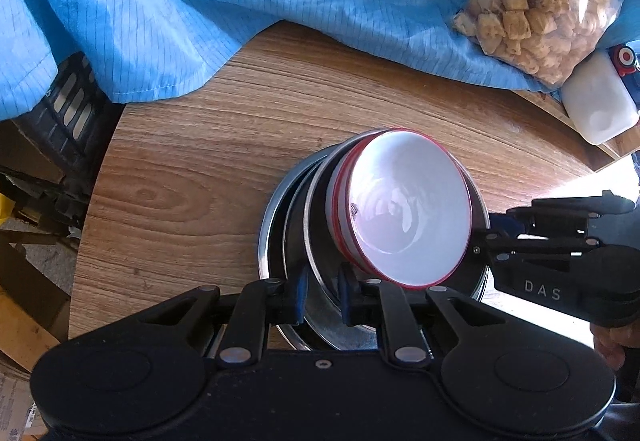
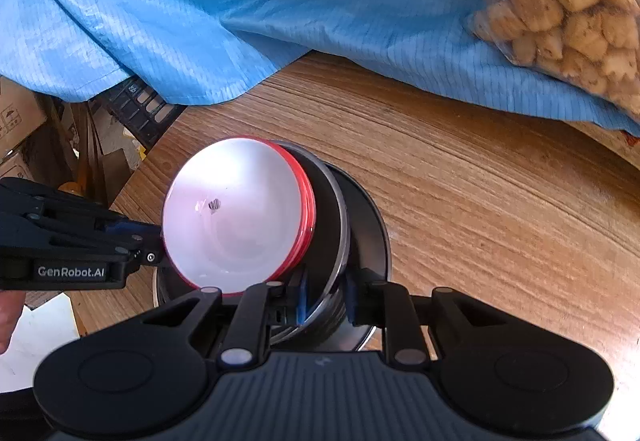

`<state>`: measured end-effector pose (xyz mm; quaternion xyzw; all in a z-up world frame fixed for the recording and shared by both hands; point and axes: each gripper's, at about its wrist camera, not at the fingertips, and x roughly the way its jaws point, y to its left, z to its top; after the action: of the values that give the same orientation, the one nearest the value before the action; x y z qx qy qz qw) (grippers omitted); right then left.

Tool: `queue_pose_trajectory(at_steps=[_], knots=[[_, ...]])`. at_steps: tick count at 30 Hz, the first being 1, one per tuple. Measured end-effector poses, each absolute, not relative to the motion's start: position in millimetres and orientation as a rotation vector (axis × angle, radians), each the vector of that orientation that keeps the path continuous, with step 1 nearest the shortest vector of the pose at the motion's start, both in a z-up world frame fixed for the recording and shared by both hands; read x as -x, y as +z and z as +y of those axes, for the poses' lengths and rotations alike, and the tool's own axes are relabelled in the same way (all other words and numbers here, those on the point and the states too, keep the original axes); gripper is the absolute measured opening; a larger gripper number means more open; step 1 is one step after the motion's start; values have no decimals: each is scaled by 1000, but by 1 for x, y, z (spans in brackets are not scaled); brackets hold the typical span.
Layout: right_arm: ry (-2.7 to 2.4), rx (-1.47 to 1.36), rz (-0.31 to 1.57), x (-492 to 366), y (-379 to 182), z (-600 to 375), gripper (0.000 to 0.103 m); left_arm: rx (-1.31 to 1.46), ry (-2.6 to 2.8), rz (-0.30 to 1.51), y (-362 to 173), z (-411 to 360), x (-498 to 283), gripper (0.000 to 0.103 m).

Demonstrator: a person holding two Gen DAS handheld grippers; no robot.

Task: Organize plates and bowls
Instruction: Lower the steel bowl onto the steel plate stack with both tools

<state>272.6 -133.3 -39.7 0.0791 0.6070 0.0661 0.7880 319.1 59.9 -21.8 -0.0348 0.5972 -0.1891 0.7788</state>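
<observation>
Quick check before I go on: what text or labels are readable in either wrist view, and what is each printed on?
"DAS" on the right gripper body, seen from the left wrist view.
"GenRobot.AI" on the left gripper body, seen from the right wrist view.
Cardboard boxes at left carry printed marks, too small to read.
The small mark inside the white bowl is too blurred to read.

My left gripper [image 1: 322,295] pinches the rim of a steel bowl [image 1: 316,241] that carries a white bowl with red rim [image 1: 400,213], all stacked over a steel plate [image 1: 272,225] on the wooden table [image 1: 192,169]. My right gripper [image 1: 486,237] meets the stack's far side.
</observation>
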Motion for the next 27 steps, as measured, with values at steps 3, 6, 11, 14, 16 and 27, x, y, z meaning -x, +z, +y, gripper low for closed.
queue_pose_trajectory(at_steps=[3,6,11,14,16,27], knots=[[134,-166,1308,-272,-39,-131,22,81,-396,1292,-22,61,-319,17],[125,-163,1308,-272,-40,-128,22,75,-387,1291,-20,60,-319,17],[105,-149,1301,-269,-38,-127,22,72,-373,1287,-18,60,-317,20],[93,-146,1297,-267,-36,-127,22,70,-367,1286,-18,60,-315,24],[85,-144,1295,-266,-35,-127,22,72,-364,1286,-18,60,-314,25],[35,-143,1264,-257,-28,-126,28,53,-330,1276,-17,58,-309,32]])
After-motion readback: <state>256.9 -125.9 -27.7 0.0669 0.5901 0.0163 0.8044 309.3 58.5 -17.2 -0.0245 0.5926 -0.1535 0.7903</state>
